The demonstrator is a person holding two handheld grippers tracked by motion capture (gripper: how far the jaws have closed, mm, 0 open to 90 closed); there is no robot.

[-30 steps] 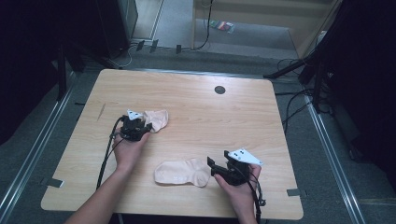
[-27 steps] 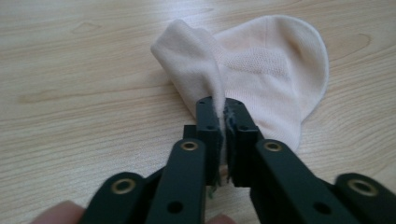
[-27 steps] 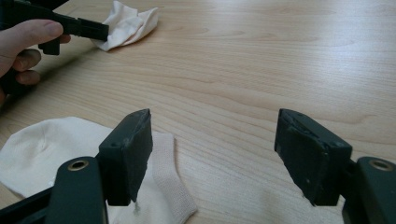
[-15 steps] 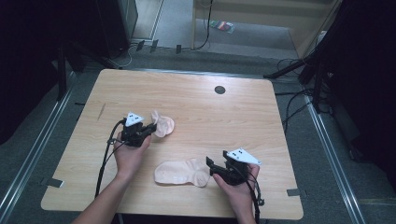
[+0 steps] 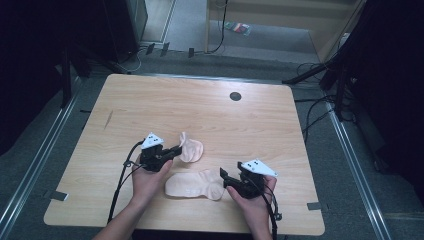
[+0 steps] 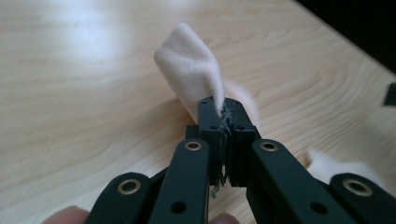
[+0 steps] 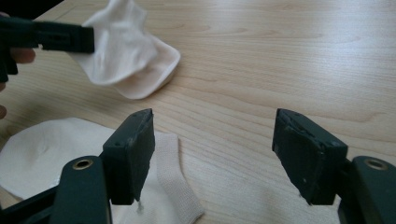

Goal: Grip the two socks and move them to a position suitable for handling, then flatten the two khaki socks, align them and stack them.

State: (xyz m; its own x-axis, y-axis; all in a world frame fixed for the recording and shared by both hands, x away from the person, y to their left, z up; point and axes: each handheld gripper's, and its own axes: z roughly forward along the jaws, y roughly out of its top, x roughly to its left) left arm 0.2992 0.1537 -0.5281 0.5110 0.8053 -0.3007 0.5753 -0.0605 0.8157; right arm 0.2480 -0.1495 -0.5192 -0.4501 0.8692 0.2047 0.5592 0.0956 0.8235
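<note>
Two pale peach socks are on the wooden table [image 5: 150, 100]. My left gripper [image 5: 176, 149] is shut on the edge of one sock [image 5: 191, 149], which stands bunched up from the table. In the left gripper view the jaws [image 6: 223, 116] pinch that sock's [image 6: 191, 70] fabric tight. The other sock [image 5: 192, 185] lies flat near the front edge. My right gripper [image 5: 224, 177] is open at its cuff end. In the right gripper view the gripper [image 7: 215, 144] has its left pad over the flat sock's cuff [image 7: 168, 186], with bare wood between the pads, and the held sock [image 7: 130, 56] hangs beyond.
A dark round hole [image 5: 235, 96] sits in the table's far side. Cables trail from both grippers over the front edge. Metal rails and black stands flank the table on the floor.
The left gripper has closed on its sock and pulled it nearer and to the right, toward the flat sock; the sock now stands bunched. The right gripper has kept still.
</note>
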